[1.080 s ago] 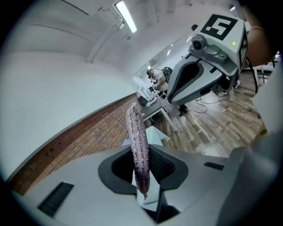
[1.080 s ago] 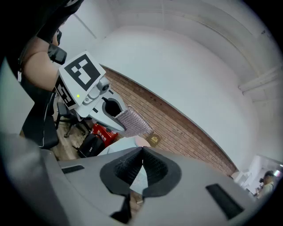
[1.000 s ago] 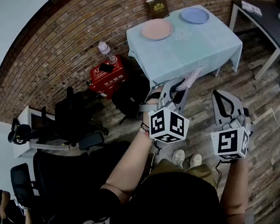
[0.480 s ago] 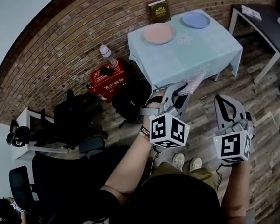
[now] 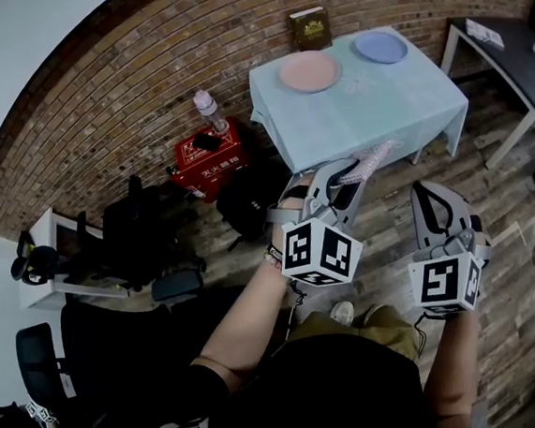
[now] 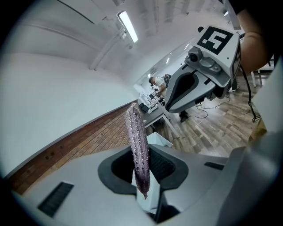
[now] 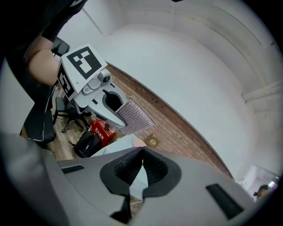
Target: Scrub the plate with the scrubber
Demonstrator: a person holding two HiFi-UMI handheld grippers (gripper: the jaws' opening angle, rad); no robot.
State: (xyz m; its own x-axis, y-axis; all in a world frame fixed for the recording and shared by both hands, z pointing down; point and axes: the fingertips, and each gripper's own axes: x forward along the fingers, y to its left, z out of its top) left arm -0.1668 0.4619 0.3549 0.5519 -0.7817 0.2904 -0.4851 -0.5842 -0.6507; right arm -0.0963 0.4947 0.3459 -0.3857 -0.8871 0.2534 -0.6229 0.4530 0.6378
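A pink plate (image 5: pixel 309 71) and a blue plate (image 5: pixel 380 47) lie on the small table with the light blue cloth (image 5: pixel 391 107), far ahead of me. My left gripper (image 5: pixel 344 180) is shut on a flat purple glittery scrubber (image 5: pixel 368 163), which sticks out past the jaws toward the table; the same scrubber (image 6: pixel 138 150) stands edge-on between the pads in the left gripper view. My right gripper (image 5: pixel 432 198) is shut with nothing in it, level with the left one. Both are held in the air, short of the table's near edge.
A brown book (image 5: pixel 309 26) leans at the table's back by the brick wall. A red box (image 5: pixel 204 154), a water bottle (image 5: pixel 207 108) and a black bag (image 5: pixel 246 197) sit on the floor to the table's left. A dark desk (image 5: pixel 517 63) stands at right. Black chairs (image 5: pixel 143 234) are at left.
The whole view has shifted slightly; the table now lies a little further right and up. Both grippers keep their pose, the scrubber still clamped in the left one.
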